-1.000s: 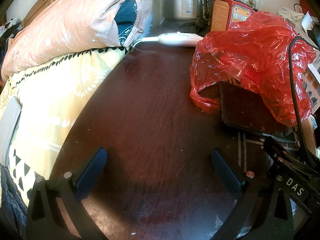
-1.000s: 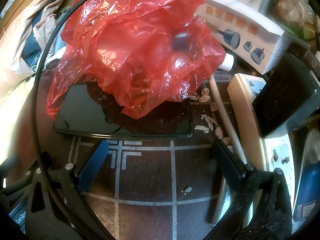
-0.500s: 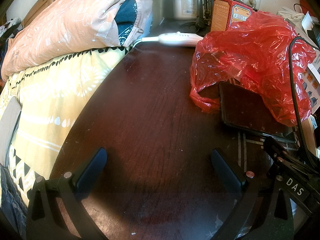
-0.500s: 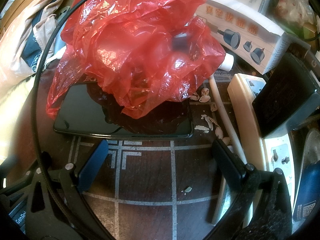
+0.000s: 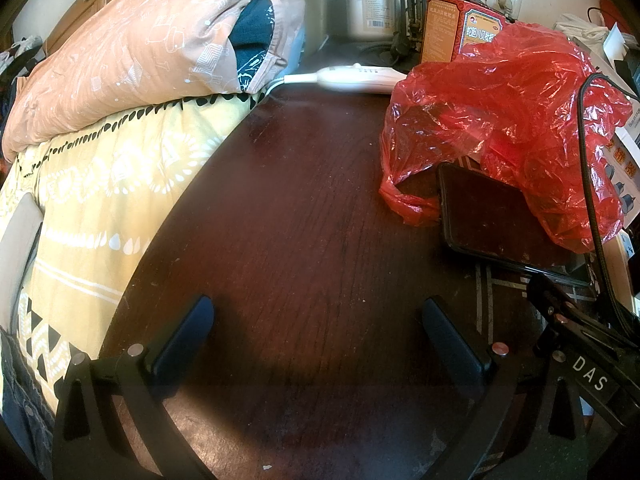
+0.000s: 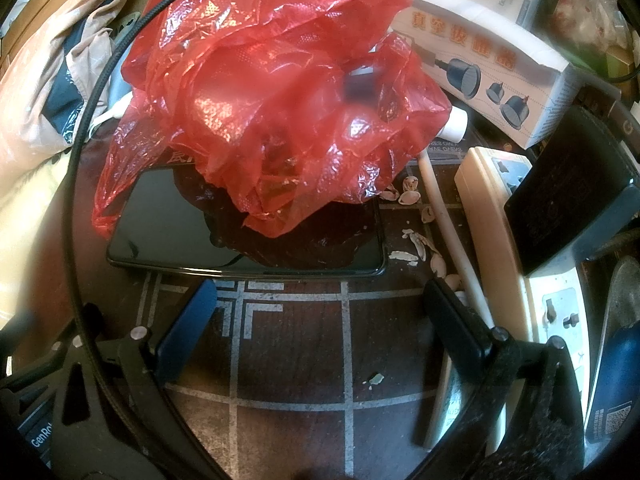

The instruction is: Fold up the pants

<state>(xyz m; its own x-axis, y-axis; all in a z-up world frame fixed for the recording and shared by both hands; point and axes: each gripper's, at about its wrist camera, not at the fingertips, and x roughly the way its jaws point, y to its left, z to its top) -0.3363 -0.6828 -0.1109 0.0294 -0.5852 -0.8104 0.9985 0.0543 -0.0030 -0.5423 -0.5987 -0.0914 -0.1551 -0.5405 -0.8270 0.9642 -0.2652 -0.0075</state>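
Both claws rest with jaws apart and empty: left claw over the bare counter, right claw facing a red bag at 12 o'clock. Pants cannot be made out. First find the waistband, then grip both corners evenly.

table: you see dark, grained wood
bag: crinkled glossy red plastic
phone: glossy glass
bedsheet: matt cloth
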